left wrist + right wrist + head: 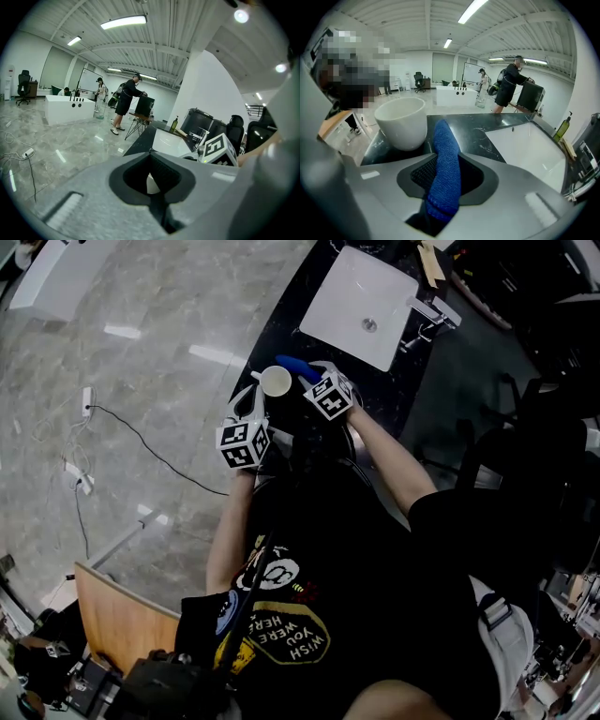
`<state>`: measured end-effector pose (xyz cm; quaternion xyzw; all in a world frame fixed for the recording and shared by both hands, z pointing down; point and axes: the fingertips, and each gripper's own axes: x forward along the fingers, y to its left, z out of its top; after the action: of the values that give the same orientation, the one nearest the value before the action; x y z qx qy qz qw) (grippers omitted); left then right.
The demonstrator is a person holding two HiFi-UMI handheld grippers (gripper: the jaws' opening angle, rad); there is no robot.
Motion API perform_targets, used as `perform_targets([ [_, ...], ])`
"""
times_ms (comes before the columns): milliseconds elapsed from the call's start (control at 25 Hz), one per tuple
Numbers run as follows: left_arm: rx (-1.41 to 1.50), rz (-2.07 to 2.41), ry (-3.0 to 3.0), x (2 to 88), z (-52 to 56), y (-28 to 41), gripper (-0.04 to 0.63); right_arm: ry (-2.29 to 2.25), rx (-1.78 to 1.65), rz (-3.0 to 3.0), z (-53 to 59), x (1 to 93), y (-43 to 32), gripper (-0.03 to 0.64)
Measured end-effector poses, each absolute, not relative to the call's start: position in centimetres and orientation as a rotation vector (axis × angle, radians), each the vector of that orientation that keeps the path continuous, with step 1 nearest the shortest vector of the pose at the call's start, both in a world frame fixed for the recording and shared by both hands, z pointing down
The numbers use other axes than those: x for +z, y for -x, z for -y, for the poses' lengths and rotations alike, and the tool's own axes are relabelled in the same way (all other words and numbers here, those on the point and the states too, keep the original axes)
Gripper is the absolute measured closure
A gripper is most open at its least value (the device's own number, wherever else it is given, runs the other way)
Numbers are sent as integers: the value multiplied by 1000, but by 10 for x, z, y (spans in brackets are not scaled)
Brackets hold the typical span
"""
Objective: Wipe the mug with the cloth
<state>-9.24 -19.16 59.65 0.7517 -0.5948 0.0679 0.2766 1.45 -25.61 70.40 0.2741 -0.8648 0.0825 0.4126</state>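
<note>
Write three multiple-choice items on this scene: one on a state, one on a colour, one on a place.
1. How does the white ceramic mug stand?
A upright, mouth up; B upside down; C on its side.
2. What colour is the knitted cloth?
A red; B blue; C yellow.
3. Where is that cloth?
A inside the mug; B draped over the mug's rim; C between the jaws of the right tongs.

Key: 1 A, its open rim faces up in the head view and the right gripper view. 2 B, the right gripper view shows it plainly blue. 3 C, it runs through the gap between the jaws, beside the mug.
</note>
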Motion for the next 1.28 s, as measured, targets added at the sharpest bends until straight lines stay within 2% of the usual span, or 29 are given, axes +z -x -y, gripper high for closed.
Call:
perform_targets([
  [160, 186, 1630, -2006, 595, 194, 101, 592, -755, 287, 2257, 260, 685, -18, 499],
  [360, 136, 1581, -1977, 605, 206, 98, 592, -719, 185, 2215, 267, 681, -6, 497],
  [520, 58, 1498, -1971, 609, 210, 82, 592, -649, 148, 2228, 238, 677, 0, 497],
  [880, 79, 1407, -2020, 615, 210, 51, 592, -604, 135, 2361, 186, 654, -17, 494],
  [1120, 68, 1508, -2004, 605, 209, 71, 592, -801, 187, 2293, 240, 649, -30, 494],
  [1280, 87, 1634, -1893, 616, 208, 100, 592, -728, 176, 2226, 248, 664, -19, 494],
])
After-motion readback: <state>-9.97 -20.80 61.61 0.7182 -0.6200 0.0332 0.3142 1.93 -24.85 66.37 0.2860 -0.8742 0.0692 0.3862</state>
